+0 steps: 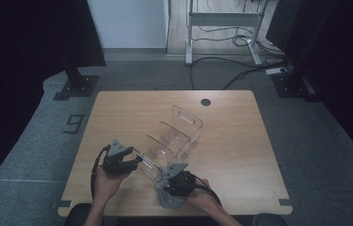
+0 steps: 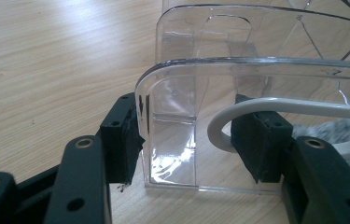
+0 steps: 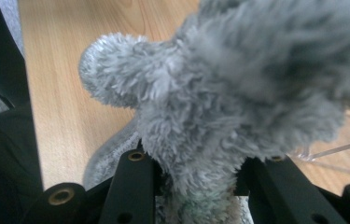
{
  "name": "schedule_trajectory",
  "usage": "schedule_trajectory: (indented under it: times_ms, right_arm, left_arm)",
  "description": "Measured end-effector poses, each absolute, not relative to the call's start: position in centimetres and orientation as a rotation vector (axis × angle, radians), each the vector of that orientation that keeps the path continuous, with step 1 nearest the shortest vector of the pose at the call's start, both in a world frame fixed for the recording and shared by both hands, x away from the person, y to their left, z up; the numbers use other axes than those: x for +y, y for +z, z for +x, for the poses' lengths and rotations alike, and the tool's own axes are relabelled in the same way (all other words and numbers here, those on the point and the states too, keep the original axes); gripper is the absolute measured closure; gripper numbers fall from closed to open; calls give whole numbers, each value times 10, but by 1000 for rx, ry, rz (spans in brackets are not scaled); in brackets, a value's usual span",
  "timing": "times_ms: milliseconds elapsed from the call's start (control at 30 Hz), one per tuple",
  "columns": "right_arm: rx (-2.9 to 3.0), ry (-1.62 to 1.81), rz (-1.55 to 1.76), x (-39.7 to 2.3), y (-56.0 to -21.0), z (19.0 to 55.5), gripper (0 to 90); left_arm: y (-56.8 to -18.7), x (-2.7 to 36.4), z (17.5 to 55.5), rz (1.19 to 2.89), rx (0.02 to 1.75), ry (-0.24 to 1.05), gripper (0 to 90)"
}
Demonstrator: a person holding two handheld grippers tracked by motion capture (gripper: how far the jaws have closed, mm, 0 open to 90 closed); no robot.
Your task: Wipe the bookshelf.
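Observation:
A clear plastic organizer (image 1: pixel 179 136) with several dividers stands slanted on the wooden table (image 1: pixel 240 141). My left gripper (image 1: pixel 139 160) is shut on its near end wall. In the left gripper view the pads (image 2: pixel 121 140) press both sides of the clear organizer (image 2: pixel 256 79), with my left gripper (image 2: pixel 189 144) low near its base. My right gripper (image 1: pixel 168 190) sits at the organizer's near right corner, shut on a grey fluffy cloth (image 1: pixel 167 200). In the right gripper view the grey fluffy cloth (image 3: pixel 219 93) bulges out above my right gripper (image 3: pixel 196 172).
A white cable (image 2: pixel 219 123) loops behind the clear wall by the right pad. The table has a round hole (image 1: pixel 205 102) at its far edge. Beyond it stand a white desk frame (image 1: pixel 223 21), floor cables and two black stand bases (image 1: pixel 75 87).

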State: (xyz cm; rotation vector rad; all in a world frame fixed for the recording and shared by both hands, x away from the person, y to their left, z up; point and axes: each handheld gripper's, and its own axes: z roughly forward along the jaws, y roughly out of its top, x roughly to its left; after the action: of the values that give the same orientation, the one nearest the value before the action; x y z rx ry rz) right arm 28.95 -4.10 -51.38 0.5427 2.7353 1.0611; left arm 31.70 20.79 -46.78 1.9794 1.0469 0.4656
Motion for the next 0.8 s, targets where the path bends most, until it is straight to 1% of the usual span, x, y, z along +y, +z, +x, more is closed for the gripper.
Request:
schedule_trajectory:
  times_ms: [133,367,567,800]
  right_arm:
    - [2753,1041,552,-39,-522,292,691]
    - [2757,1035,549,-39,-521,292,684]
    - [2767,1042,544,-44,-514,290,678]
    - [2768,1079,581,-64,-502,287,676]
  left_arm:
    - [-468,209,317,1980,1045,466,440]
    - [-469,210,318,1979,1037,464,440]
    - [-469,211,318,1976,1029,463,439]
    - [-470,211,318,1972,1024,461,438]
